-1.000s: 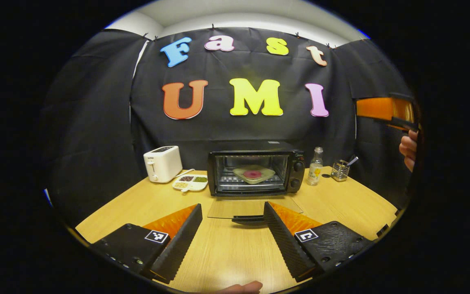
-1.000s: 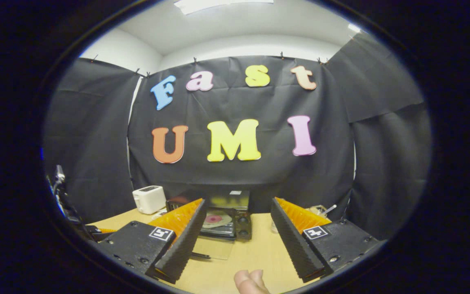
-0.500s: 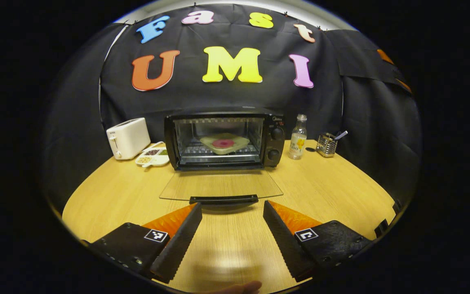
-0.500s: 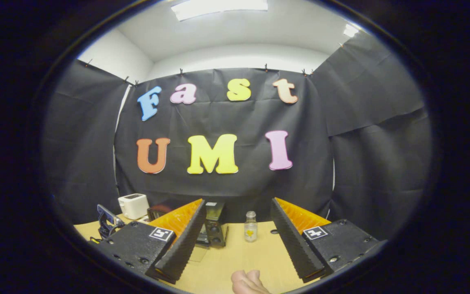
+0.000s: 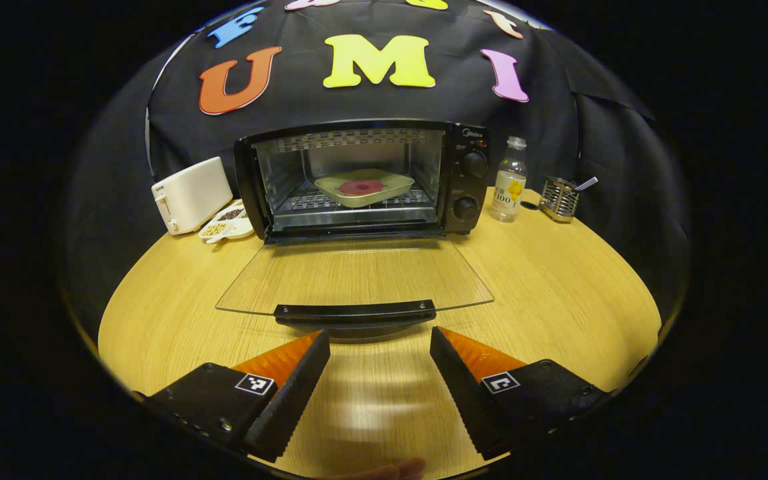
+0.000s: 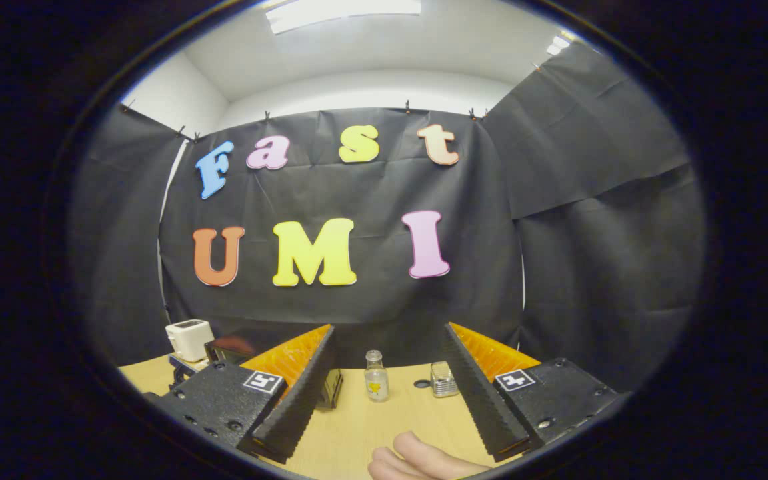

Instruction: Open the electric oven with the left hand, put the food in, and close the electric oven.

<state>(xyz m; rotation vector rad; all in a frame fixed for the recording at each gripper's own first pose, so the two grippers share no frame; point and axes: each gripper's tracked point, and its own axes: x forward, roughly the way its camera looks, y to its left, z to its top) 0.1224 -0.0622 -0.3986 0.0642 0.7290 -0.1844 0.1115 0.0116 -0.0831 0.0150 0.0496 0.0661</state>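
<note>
In the left gripper view, the left tongs (image 5: 380,373) had closed in on the open oven (image 5: 361,180); its glass door (image 5: 355,277) lay flat with the handle (image 5: 355,312) just ahead of the spread, empty fingers. The food plate (image 5: 361,188) sat on the rack inside, so closing likely remained.

In the right gripper view, the right tongs (image 6: 387,393), apart and empty, had swung away toward the bottle (image 6: 376,377) and caddy (image 6: 445,380), a hand (image 6: 417,461) beneath.

Left gripper view looking down, close, facing open oven (image 5: 357,180) head-on. Right gripper view sitting farther right, aiming higher. Both sharing toaster (image 5: 191,195), bottle (image 6: 375,377).
</note>
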